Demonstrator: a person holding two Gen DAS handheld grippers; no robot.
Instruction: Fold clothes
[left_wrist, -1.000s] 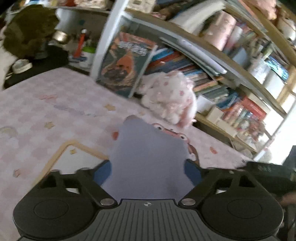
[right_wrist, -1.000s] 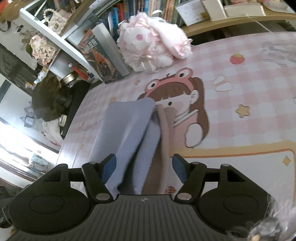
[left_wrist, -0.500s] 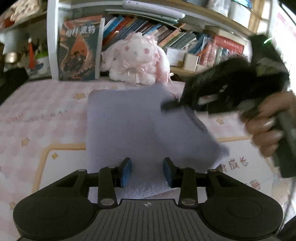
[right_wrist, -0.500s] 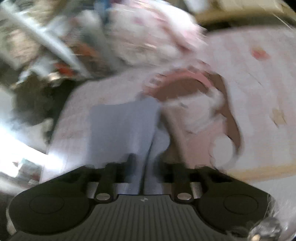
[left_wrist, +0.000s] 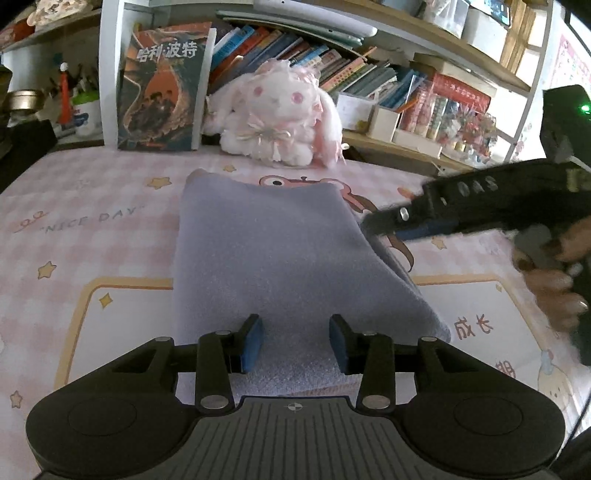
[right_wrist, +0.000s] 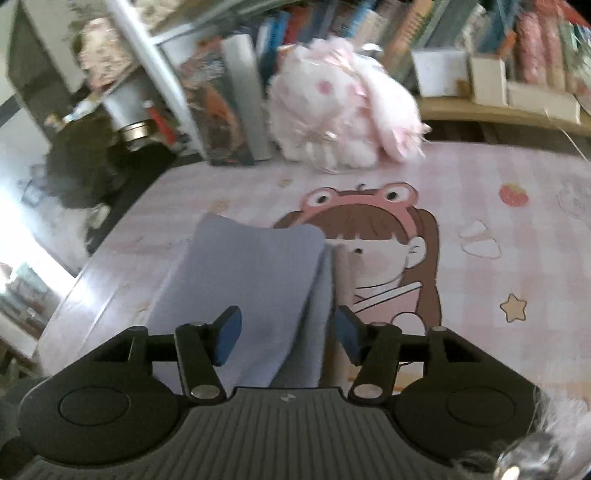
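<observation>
Two grippers and one garment, entered left to right.

Left gripper (left_wrist: 295, 339): at 6 o'clock in its own view, jaws parted and released, poised over the near end of the garment, clasping nothing. Half a second ago narrowed onto that same end; a second ago holding it lifted.

Lavender fleece garment (left_wrist: 266, 251): flat on the pink checked mat (left_wrist: 92, 229), layered, with stacked edges showing along the 3 o'clock side. A second ago raised off the mat, now set down. Judged: one fold laid and let go; need for further folds not settled. Long axis from 6 to 12 o'clock, leaning slightly toward 11, far short end pointing at the plush rabbit (left_wrist: 277, 110).

Right gripper (right_wrist: 288, 332): jaws likewise parted, empty, just beside the garment's 3 o'clock edge.
</observation>
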